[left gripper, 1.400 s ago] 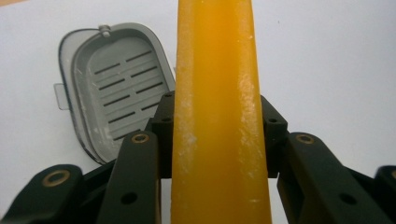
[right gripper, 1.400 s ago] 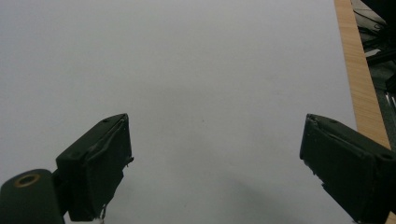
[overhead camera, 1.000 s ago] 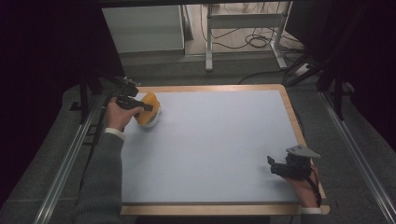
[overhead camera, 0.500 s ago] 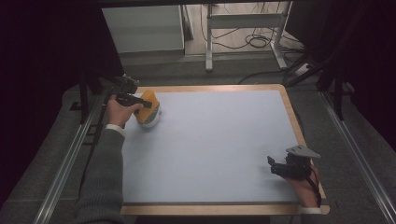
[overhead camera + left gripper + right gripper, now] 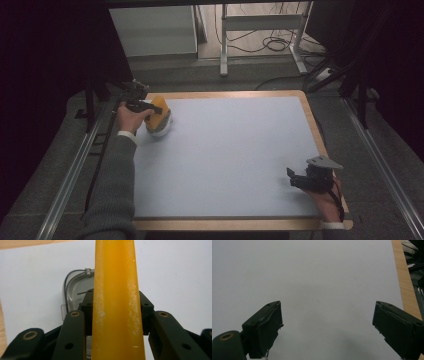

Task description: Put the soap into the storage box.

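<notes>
The left tool [image 5: 142, 105] is clamped on the flat orange plastic lid [image 5: 116, 302], edge-up above the clear plastic container [image 5: 75, 293]. Tilted, it could slip. The right tool [image 5: 325, 325] gapes empty, well apart.

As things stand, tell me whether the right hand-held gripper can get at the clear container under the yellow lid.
Probably not from there. The right hand-held gripper rests open at the near right corner, the clear container sits far left, and the left hand-held gripper holds the yellow lid over it.

The left gripper [image 5: 141, 105] holds an orange lid [image 5: 157, 113] over a container [image 5: 161, 130] (far-left corner of the table [image 5: 225, 150]).
</notes>
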`<action>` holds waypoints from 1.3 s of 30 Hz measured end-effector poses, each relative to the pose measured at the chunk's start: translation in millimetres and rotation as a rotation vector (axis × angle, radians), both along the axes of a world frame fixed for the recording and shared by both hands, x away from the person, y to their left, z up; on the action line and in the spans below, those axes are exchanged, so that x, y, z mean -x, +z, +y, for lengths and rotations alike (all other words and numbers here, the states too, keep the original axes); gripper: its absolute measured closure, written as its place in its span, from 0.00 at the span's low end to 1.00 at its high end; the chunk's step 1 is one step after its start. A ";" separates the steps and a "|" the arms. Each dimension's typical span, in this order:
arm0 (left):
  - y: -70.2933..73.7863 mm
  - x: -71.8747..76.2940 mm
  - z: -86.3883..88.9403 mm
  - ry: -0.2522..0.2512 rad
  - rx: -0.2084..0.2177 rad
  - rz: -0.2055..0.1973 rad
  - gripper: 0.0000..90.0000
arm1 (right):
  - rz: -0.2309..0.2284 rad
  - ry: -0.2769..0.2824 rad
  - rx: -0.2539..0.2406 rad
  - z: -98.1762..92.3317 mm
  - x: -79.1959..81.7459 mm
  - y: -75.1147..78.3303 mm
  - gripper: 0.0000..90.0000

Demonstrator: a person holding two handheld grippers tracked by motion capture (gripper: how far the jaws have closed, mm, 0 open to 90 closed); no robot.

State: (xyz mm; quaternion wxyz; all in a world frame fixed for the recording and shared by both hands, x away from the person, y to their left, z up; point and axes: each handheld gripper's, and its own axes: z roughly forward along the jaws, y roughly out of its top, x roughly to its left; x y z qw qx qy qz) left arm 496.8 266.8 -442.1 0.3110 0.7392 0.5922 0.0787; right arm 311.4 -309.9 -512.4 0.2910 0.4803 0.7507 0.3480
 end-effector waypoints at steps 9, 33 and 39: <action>-14.9 -7.4 1.4 0.031 0.006 0.015 0.67 | 0.005 -0.004 0.005 -1.1 -0.6 -1.5 0.10; -28.9 6.3 21.7 0.118 -0.009 -0.019 0.31 | 0.012 -0.001 0.011 0.9 -1.0 -4.1 0.10; -18.8 22.7 27.6 0.101 0.040 -0.080 0.23 | 0.012 0.002 0.015 1.7 -1.1 -4.3 0.10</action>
